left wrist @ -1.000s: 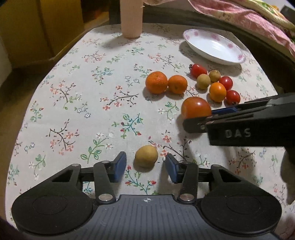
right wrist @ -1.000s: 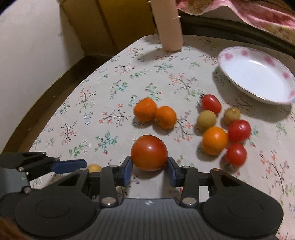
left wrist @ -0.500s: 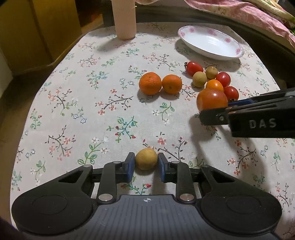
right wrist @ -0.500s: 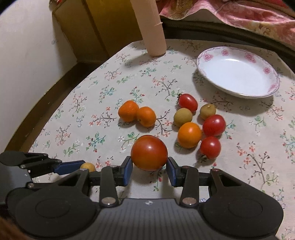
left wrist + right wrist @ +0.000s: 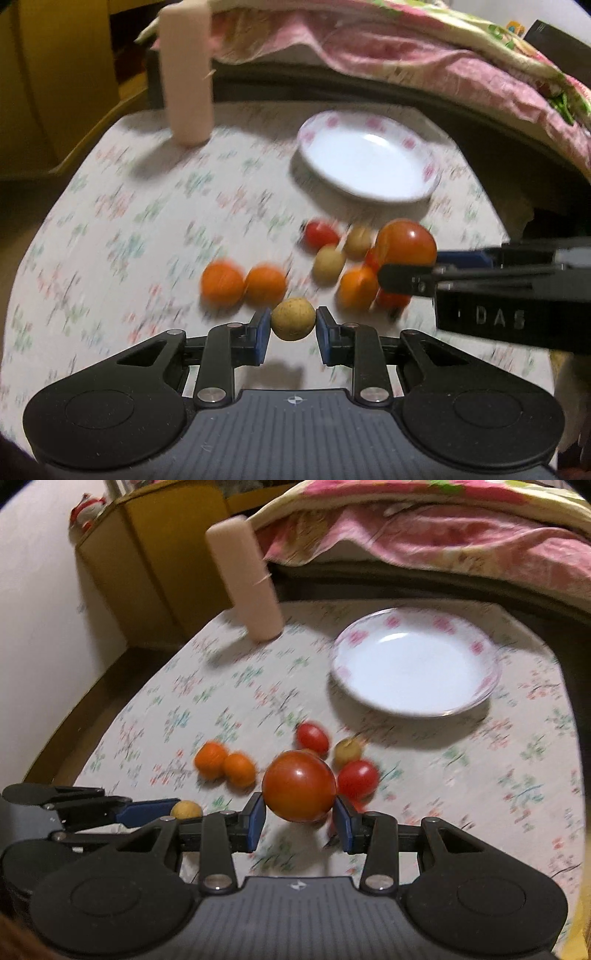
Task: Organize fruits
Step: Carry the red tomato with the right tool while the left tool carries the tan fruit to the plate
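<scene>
My left gripper (image 5: 293,326) is shut on a small round tan fruit (image 5: 293,319) and holds it off the floral tablecloth. My right gripper (image 5: 300,818) is shut on a big red tomato (image 5: 299,785), also raised above the cloth. In the left wrist view the right gripper (image 5: 406,273) reaches in from the right with the tomato (image 5: 406,240). In the right wrist view the left gripper (image 5: 184,810) shows at lower left with the tan fruit (image 5: 185,809). Two oranges (image 5: 243,283), several cherry tomatoes (image 5: 313,736) and tan fruits lie on the cloth. A white flowered plate (image 5: 367,162) sits empty beyond them.
A tall pale pink cylinder (image 5: 186,74) stands at the table's far left corner. A pink and yellow quilt (image 5: 424,531) lies on dark furniture behind the table. A yellow cabinet (image 5: 140,565) stands at the left. The round table's edge (image 5: 74,720) curves close on the left.
The left gripper closed on the tan fruit and lifted it. Both grippers rose and moved toward the plate with their fruits, and the view now tilts up to show the quilt.
</scene>
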